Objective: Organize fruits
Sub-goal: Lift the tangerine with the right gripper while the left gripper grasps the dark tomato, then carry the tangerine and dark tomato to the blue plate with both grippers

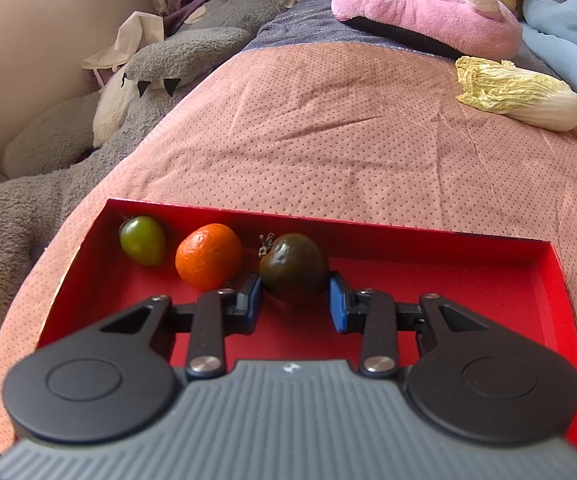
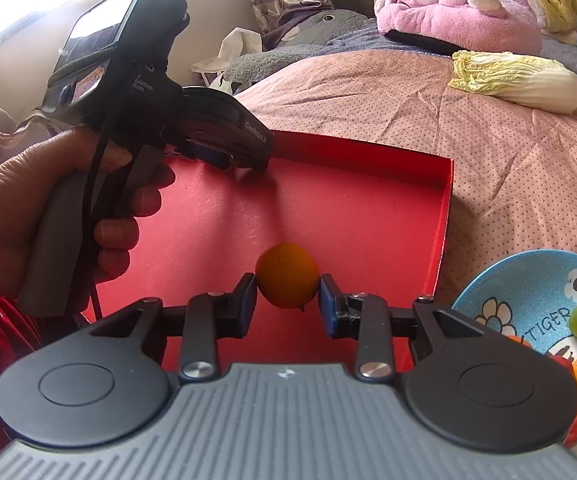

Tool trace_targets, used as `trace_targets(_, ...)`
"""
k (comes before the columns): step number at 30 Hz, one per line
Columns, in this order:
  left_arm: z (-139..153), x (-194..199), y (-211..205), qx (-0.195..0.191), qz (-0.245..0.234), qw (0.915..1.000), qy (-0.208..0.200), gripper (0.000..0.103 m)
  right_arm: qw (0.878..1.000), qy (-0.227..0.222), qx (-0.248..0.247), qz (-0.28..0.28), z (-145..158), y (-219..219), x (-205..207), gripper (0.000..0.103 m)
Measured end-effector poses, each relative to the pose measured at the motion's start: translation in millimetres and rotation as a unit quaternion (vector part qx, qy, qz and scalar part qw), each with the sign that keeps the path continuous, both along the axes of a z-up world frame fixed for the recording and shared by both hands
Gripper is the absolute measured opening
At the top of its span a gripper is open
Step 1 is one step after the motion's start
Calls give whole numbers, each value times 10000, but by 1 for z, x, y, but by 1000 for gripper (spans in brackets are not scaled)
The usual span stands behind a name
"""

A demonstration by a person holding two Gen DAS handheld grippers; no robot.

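Left gripper (image 1: 295, 298) pinching dark tomato (image 1: 294, 267), red tray (image 1: 468, 280)

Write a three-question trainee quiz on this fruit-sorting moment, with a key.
1. True or false: the red tray already holds a green tomato and an orange mandarin.
2. Which vegetable lies on the pink cover beyond the tray? A. carrot B. napa cabbage C. cucumber
3. Fill in: the right gripper is shut on a small ___ fruit.

Key:
1. True.
2. B, the napa cabbage.
3. Orange: the orange fruit sits between its pads; the left gripper grips the dark tomato.
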State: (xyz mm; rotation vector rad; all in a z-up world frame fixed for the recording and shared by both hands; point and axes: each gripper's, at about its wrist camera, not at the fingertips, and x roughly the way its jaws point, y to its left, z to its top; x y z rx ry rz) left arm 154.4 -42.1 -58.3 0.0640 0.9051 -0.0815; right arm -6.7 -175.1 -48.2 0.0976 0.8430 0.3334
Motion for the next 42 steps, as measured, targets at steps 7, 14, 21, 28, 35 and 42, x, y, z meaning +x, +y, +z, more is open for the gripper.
trace_targets(7, 5, -21, -13, 51, -280, 9996, -50, 38, 9998, -8, 68, -160, 7, -11, -11, 39)
trace_targets(14, 13, -32, -15, -23, -230, 9997, -125, 38, 9999, -81, 21, -65, 17, -10, -22, 39)
trace_targets(21, 21, -40, -21, 24, -268, 9994, -223, 38, 9997, -160, 87, -152, 26, -19, -31, 39)
trace_targets(28, 30, -47, -28, 32, -258, 9991, -320, 38, 9990, -292, 132, -322, 37, -39, -39, 39)
trace_targets(35, 39, -56, -46, 32, -390, 9983, -431, 38, 9976, -362, 180, -571, 44, -66, -49, 39)
trace_targets(42, 46, -66, -65, 23, -653, 9963, -561, 38, 9952, -363, 153, -896, 47, -99, -62, 39)
